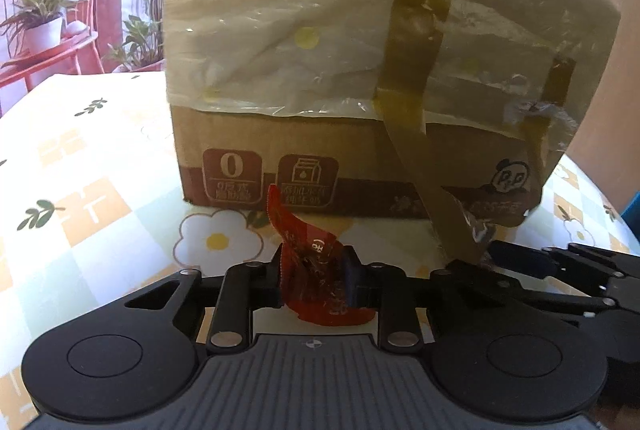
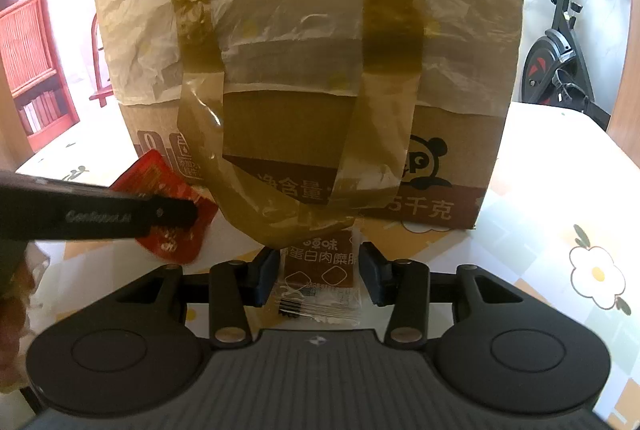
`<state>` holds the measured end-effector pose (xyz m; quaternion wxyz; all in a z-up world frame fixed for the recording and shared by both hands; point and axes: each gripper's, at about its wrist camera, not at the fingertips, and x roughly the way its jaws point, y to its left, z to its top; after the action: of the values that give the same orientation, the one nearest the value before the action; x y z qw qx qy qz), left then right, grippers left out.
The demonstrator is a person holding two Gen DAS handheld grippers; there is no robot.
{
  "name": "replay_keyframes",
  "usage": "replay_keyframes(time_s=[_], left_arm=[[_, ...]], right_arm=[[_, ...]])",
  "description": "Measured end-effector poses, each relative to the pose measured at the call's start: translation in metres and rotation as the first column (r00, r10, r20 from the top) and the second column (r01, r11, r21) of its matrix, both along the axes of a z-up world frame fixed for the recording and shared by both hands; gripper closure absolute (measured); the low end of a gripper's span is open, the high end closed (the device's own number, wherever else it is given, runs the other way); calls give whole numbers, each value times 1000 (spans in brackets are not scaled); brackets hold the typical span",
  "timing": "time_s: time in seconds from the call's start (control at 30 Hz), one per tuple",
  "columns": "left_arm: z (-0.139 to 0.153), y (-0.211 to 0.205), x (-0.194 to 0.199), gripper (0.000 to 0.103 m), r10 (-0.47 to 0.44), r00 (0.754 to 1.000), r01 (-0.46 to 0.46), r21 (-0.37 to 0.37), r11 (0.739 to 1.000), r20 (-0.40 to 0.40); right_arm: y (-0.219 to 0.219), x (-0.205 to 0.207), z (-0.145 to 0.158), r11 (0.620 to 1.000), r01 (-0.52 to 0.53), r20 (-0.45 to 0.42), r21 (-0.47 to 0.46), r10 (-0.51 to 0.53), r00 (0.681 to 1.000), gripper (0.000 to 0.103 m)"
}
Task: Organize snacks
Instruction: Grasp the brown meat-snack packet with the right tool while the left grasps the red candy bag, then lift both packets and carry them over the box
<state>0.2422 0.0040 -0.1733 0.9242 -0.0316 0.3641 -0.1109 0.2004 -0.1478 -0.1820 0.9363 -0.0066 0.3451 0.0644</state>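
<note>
A cardboard box (image 1: 360,166) lined with a crinkled plastic bag and brown tape stands on the table, also in the right wrist view (image 2: 304,78). My left gripper (image 1: 318,276) is shut on a red snack packet (image 1: 316,270) just in front of the box; the packet also shows in the right wrist view (image 2: 168,198) under the left gripper's black finger. My right gripper (image 2: 320,270) is open, its fingers either side of a clear-and-brown snack packet (image 2: 320,282) lying on the table before the box.
The table has a flower-patterned checked cloth (image 1: 100,198). A red chair with a potted plant (image 1: 44,22) stands behind at left. An exercise bike (image 2: 560,50) and a red shelf (image 2: 32,70) stand beyond the table.
</note>
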Motion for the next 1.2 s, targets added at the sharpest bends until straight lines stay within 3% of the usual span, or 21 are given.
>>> replay_keyframes(time_s=[0.47,0.67,0.83,1.03,1.2], left_arm=[[15,24,-32,84,2,1000,-1,-42,999,26],[22,43,-37,84,12,1000,-10,-70,997,19],[28,52,-46,84,22,999,-20,-90,996,24],[43,62,-57,84,35,997,-27,-113,993,64],[67,72,-58,84,49,991,-34,-125,992,122]], right_arm=[[5,-8,6,998,-55,23,17,55,998,59],[10,-19,10,996,-74,-46,42,76,996,59],[15,-35,16,995,-75,-53,59,78,996,59],[20,-49,32,995,-84,-6,49,84,996,59],[26,-56,59,994,-101,83,36,98,992,59]])
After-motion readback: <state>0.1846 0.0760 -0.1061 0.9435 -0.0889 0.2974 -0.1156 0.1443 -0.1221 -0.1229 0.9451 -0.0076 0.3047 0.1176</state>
